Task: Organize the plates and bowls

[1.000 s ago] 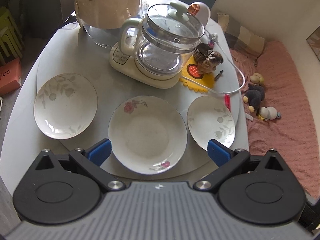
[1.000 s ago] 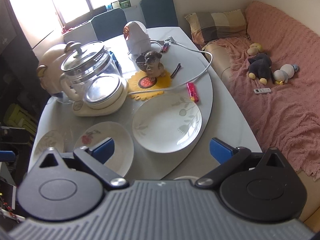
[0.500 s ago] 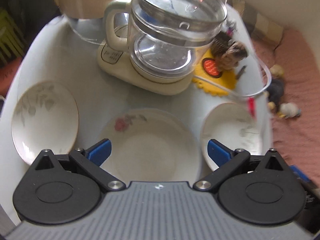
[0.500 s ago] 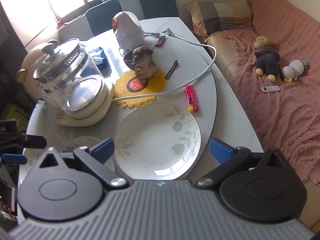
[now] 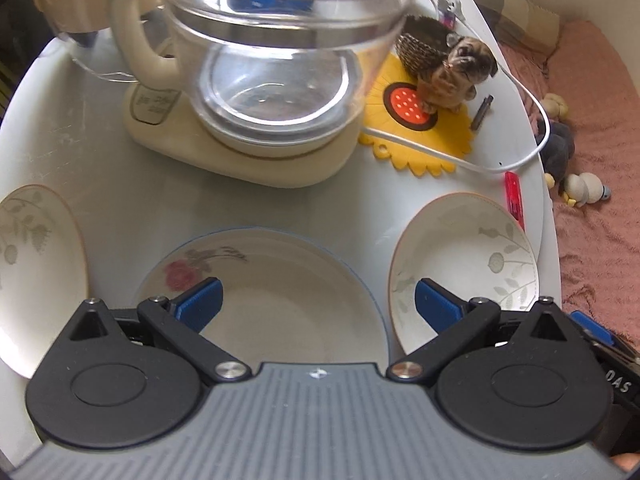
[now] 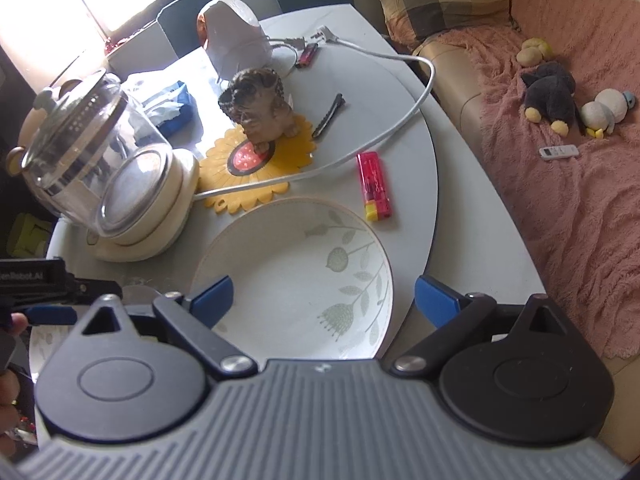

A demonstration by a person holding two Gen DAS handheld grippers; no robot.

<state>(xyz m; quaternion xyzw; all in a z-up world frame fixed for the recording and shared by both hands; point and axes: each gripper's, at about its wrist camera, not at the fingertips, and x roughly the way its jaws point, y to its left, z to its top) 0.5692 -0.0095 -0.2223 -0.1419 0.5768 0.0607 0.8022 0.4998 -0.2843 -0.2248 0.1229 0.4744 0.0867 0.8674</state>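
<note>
Three shallow white plates lie in a row on the round white table [image 5: 80, 128]. A rose-patterned plate [image 5: 280, 280] is in the middle, with one leaf-patterned plate [image 5: 36, 276] to its left and another [image 5: 464, 264] to its right. My left gripper [image 5: 318, 300] hovers open over the rose plate and holds nothing. My right gripper [image 6: 324, 296] hangs over the right-hand leaf plate [image 6: 296, 280]. Its jaws are closing slightly but still stand wide. The plate lies below them and the blue pads [image 6: 210, 296] do not press on it.
A glass kettle on a cream base [image 5: 248, 80] stands close behind the plates. A dog figurine [image 6: 256, 104] sits on a yellow sunflower mat [image 6: 280, 168], crossed by a white cable [image 6: 400, 120]. A red lighter [image 6: 374, 184] lies beside the right plate. A pink-covered sofa [image 6: 560, 220] lies past the table edge.
Both grippers have come down and forward towards the plates, which now fill more of each view. The kettle looms much closer in the left wrist view.
</note>
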